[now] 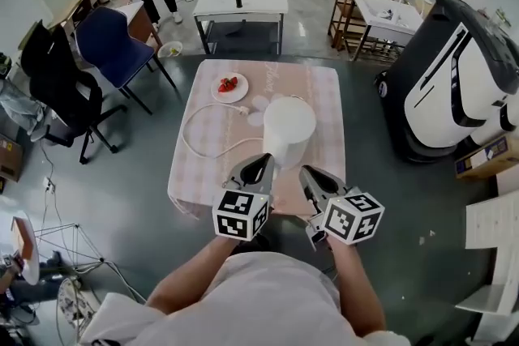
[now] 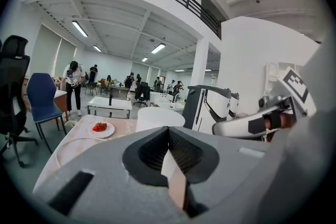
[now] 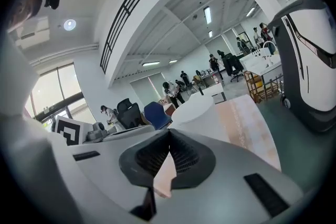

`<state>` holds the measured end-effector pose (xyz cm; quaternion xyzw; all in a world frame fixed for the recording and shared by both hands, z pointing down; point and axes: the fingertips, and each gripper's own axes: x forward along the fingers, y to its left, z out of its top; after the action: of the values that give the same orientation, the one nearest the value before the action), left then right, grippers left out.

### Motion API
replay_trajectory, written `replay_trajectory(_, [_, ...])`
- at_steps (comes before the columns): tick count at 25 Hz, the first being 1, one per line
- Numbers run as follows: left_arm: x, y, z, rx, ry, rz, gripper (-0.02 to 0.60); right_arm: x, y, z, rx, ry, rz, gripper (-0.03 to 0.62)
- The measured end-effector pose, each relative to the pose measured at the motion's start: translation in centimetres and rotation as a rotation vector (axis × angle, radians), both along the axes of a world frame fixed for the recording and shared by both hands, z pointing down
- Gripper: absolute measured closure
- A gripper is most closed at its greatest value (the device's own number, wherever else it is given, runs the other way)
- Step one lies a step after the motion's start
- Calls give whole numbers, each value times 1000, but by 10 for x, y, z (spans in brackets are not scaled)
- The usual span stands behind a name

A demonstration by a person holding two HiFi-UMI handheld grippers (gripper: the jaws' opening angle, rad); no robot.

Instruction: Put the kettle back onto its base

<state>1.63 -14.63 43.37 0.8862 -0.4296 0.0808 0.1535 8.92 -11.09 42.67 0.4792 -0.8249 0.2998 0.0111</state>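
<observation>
Head view: kettle (image 1: 288, 130) upright near the middle of the table (image 1: 199, 174), just beyond both grippers. No base plainly visible. Cable (image 1: 186, 138) looping over the tabletop and running in under the kettle's foot, so probably seated on its base already, with the base hidden beneath. Judged as the closing step, set-down likely done.

Jaws of left gripper (image 1: 266, 163) pinched fully together, nothing in them, tips close to the kettle's near side but seemingly clear of it. Jaws of right gripper (image 1: 308, 173) likewise closed tight and empty, just beside the kettle; contact hard to rule out from above.

Next move, as a guess: little beyond confirming a level seat. If off-centre, calls for opening the jaws, a hold on the body from both sides, and a straight lowering clear of the cable.

Kettle: smooth white cylinder, matt, flat-topped, probably slick to grip. Cable: thin, white, limp. Cloth (image 1: 324, 101): pale pink check, soft, draped over the table edge. Pads (image 2: 152, 152): dark, ribbed, set in grey shells. Farther back, plate (image 1: 216, 93): white, round, holding red strawberries (image 1: 229, 83).
</observation>
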Motion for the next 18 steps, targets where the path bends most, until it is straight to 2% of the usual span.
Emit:
replay_trajectory(9, [1, 40, -2, 9, -16, -33, 575, -9, 31, -3, 70, 100, -47, 589])
replay_trajectory(18, [9, 66, 0, 5, -32, -38, 575, 0, 52, -1, 85, 110, -52, 589])
